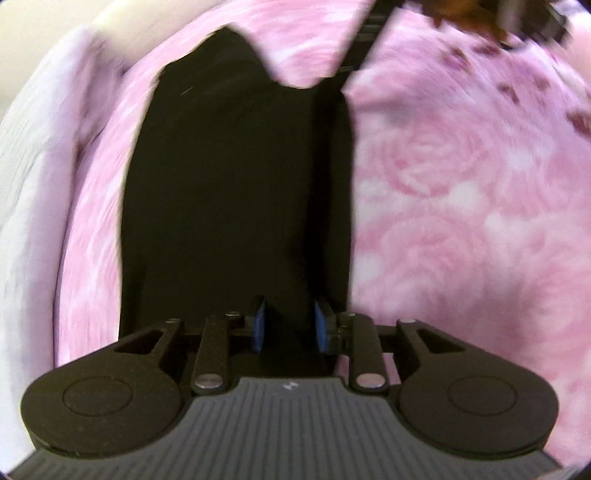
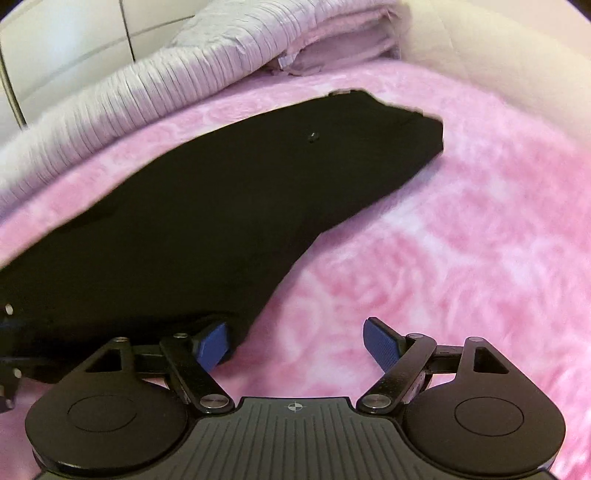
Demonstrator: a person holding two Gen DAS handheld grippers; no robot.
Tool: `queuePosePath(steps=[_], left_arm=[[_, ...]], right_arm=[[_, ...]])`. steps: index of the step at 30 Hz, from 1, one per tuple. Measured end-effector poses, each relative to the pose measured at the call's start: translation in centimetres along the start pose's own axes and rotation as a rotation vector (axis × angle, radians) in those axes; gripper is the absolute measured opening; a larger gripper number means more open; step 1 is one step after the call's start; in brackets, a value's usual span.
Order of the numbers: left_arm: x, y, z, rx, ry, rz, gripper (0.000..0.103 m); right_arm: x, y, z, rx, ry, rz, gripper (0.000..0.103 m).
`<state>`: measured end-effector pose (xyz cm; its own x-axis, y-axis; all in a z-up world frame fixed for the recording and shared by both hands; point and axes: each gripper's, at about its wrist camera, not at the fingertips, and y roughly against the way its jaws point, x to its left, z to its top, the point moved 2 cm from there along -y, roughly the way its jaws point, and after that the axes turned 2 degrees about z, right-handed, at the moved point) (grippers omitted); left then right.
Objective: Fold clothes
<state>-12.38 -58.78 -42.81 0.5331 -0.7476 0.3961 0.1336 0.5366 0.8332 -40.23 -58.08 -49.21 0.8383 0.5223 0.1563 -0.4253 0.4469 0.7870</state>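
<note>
Jaws of left gripper (image 1: 290,326) stand narrowly apart above the long black folded cloth garment (image 1: 236,192), pinching nothing visible. Right gripper (image 2: 295,341) spread wide, empty, at garment's near edge. Garment lies flat on pink rose-patterned fleece blanket (image 2: 461,240); likely positioned for another fold. Pale lilac ribbed bedding (image 2: 110,103) behind.

Blurred throughout the left wrist view: pink blanket (image 1: 461,192) smeared, pattern hardly readable. Black garment (image 1: 236,192) partly hidden behind the left hand-held gripper (image 1: 290,325); cloth between the pads or merely behind them, impossible to tell. Dark gear at the top right corner (image 1: 532,18) cut off and unidentifiable. Garment's near end (image 2: 110,266) cut off at the right wrist view's left edge.
</note>
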Motion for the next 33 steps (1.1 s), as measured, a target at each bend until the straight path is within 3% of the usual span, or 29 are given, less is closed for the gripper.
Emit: queuePosePath(steps=[6, 13, 19, 21, 24, 27, 28, 33], left_arm=[[1.7, 6.3, -6.6, 0.151, 0.303, 0.12, 0.03], [2.7, 15.0, -18.9, 0.407, 0.724, 0.291, 0.034], [3.0, 21.5, -28.3, 0.464, 1.021, 0.397, 0.039], [3.0, 22.9, -31.0, 0.461, 1.057, 0.422, 0.039], [2.6, 23.7, -34.5, 0.436, 1.033, 0.423, 0.039], [2.5, 23.7, -37.8, 0.404, 0.991, 0.395, 0.039], [2.6, 23.6, -38.6, 0.395, 0.984, 0.384, 0.039], [3.4, 24.9, -42.3, 0.339, 0.956, 0.361, 0.038]], right_arm=[[2.7, 3.6, -2.3, 0.064, 0.155, 0.064, 0.082], [11.1, 5.1, -4.6, 0.101, 0.464, 0.3, 0.082], [21.1, 6.8, -5.6, 0.021, 0.75, 0.486, 0.082], [25.0, 7.5, -6.6, -0.016, 0.855, 0.53, 0.081], [30.9, 8.2, -9.2, -0.051, 1.003, 0.576, 0.079], [36.9, 8.1, -12.9, -0.063, 1.126, 0.589, 0.049], [38.8, 8.0, -14.1, -0.067, 1.153, 0.587, 0.043], [49.8, 6.9, -21.2, -0.084, 1.23, 0.586, 0.04]])
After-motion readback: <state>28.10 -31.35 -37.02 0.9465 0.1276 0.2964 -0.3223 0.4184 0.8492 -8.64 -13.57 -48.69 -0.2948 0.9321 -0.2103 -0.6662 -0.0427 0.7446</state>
